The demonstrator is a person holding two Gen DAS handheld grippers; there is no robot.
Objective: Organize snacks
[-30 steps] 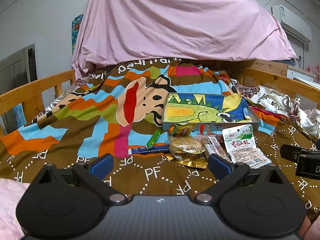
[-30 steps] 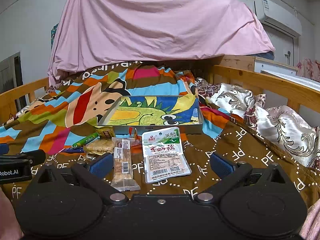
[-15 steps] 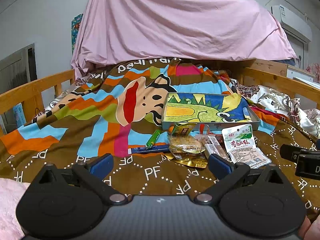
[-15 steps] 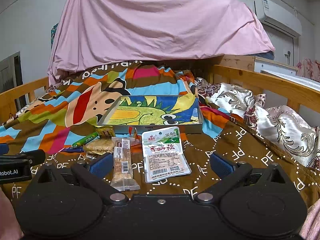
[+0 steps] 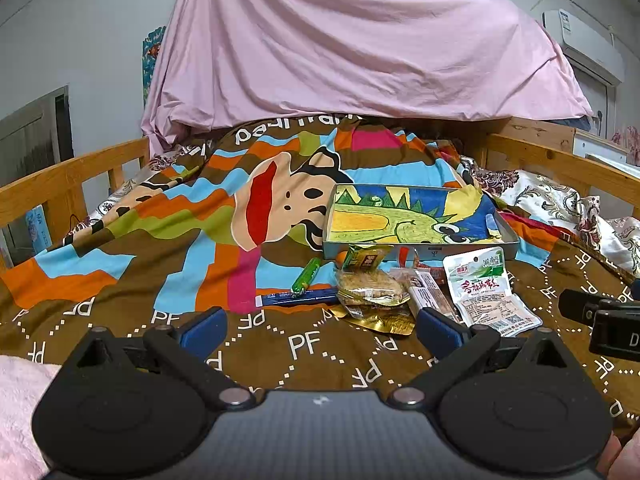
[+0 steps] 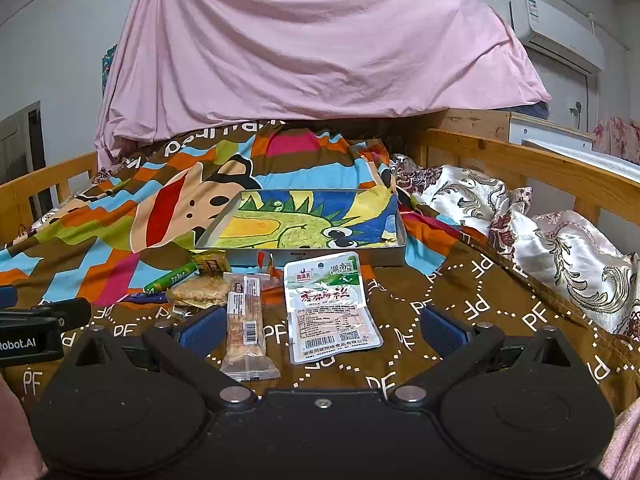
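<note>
A shallow metal tray (image 5: 416, 253) with a dinosaur drawing inside lies on the bed; it also shows in the right wrist view (image 6: 224, 226). Several snack packets lie in front of it: a white-green pouch (image 6: 330, 306) (image 5: 482, 290), a long clear bar (image 6: 245, 326), a round cracker pack (image 5: 370, 288), a green stick (image 5: 306, 276), a blue stick (image 5: 296, 300). My left gripper (image 5: 318, 330) is open and empty, short of the pile. My right gripper (image 6: 320, 326) is open and empty, with the pouch and bar between its fingers' line.
A patterned brown and striped bedspread (image 5: 160, 240) covers the bed. Wooden rails (image 5: 60, 188) (image 6: 540, 164) run along both sides. A pink sheet (image 5: 340, 40) hangs at the far end. A floral quilt (image 6: 560, 240) is bunched at the right.
</note>
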